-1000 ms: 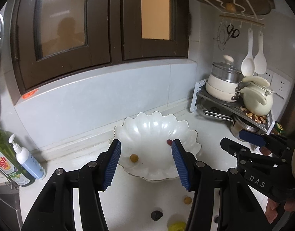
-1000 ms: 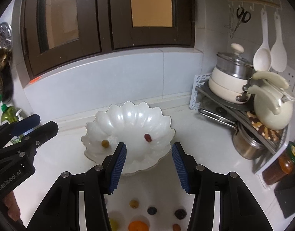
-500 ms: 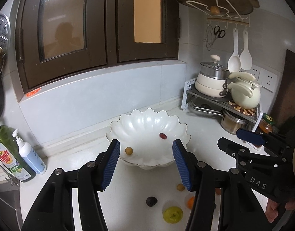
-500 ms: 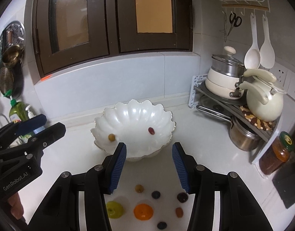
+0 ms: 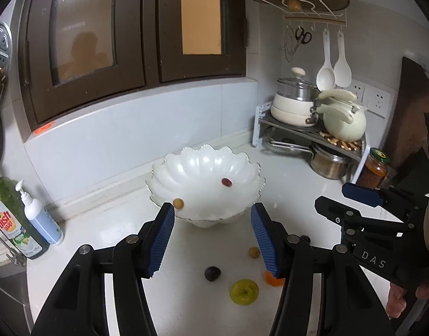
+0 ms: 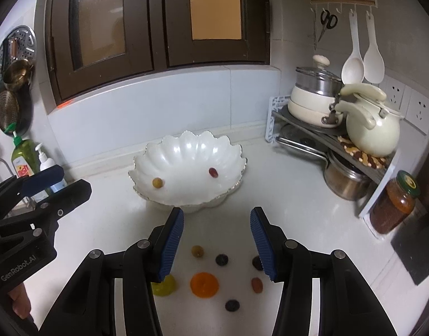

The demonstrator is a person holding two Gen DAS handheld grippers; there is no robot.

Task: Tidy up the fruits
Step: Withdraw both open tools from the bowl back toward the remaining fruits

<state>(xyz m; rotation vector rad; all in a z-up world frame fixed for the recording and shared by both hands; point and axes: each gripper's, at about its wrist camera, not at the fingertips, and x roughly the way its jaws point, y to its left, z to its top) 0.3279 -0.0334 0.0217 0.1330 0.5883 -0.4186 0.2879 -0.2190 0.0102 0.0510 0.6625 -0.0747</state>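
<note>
Both claws gape empty – right claw (image 6: 216,239) over the orange (image 6: 203,284) on the counter (image 6: 284,196); light, round, rolls easily – pinch its middle.

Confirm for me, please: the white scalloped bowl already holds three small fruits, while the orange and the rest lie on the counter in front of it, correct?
Not quite: the white scalloped bowl holds two small fruits, a yellow one and a red one, as the right wrist view shows. The orange and the rest do lie on the counter in front.
</note>
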